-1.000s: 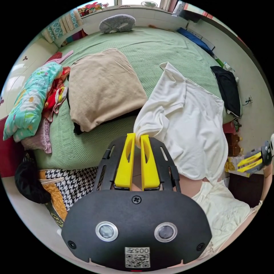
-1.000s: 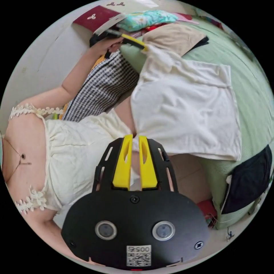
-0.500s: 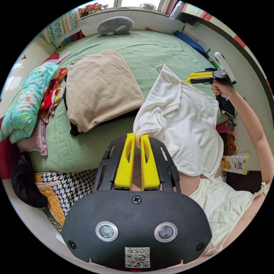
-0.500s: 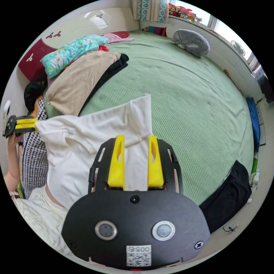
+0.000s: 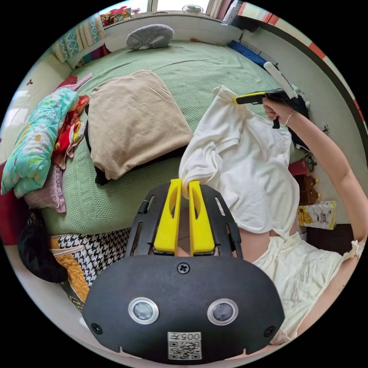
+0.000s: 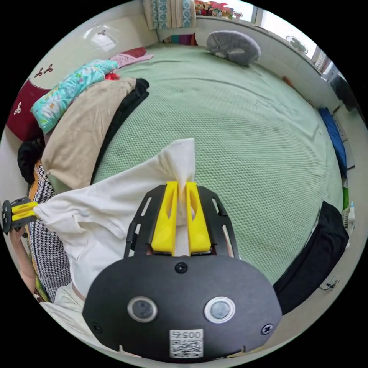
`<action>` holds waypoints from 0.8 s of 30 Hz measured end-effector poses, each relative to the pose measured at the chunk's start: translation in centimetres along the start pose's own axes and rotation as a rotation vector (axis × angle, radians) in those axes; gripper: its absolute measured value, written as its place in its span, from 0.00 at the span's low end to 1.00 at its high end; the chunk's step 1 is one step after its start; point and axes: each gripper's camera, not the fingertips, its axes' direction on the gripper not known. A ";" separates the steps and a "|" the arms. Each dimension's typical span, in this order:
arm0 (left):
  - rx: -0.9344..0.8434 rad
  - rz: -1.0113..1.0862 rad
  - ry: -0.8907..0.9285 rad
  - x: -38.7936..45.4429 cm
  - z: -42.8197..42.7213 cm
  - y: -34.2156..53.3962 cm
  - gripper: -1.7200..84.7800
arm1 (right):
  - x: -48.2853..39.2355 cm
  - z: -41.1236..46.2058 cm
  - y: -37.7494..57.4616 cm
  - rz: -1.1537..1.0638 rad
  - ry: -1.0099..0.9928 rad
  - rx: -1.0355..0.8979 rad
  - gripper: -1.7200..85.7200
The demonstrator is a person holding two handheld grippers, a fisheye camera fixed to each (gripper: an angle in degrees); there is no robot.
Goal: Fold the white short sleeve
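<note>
Loosely draped white short sleeve (image 5: 245, 165), both corners pinched.

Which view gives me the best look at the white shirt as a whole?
The left gripper view: the white shirt hangs spread out, both pinched corners visible. The right gripper view shows it partly hidden behind the right tongs.

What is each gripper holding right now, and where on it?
Both hold the white shirt: left gripper pinches a bunched sleeve end, right gripper the far sleeve's edge.

Left gripper (image 5: 183, 184) and right gripper (image 6: 181, 188) both have jaws clamped on cloth, arms spread apart.
</note>
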 end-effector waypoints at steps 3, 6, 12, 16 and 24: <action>0.037 0.016 -0.050 1.1 -1.0 -2.2 0.07 | 2.1 -4.2 1.7 0.063 0.011 0.065 0.02; 0.076 0.063 -0.100 2.5 -2.3 -6.0 0.07 | 4.7 -8.0 2.8 0.123 0.044 0.106 0.02; 0.036 0.131 -0.295 5.5 -1.8 -16.4 0.06 | 8.3 -13.7 1.0 0.181 0.141 0.158 0.02; 0.054 0.091 -0.343 5.9 -1.3 -24.5 0.05 | 9.8 -15.3 -4.1 0.196 0.236 0.183 0.02; -0.002 -0.106 -0.257 4.2 4.6 -34.5 0.11 | 13.9 -11.4 -11.8 0.360 0.274 0.161 0.06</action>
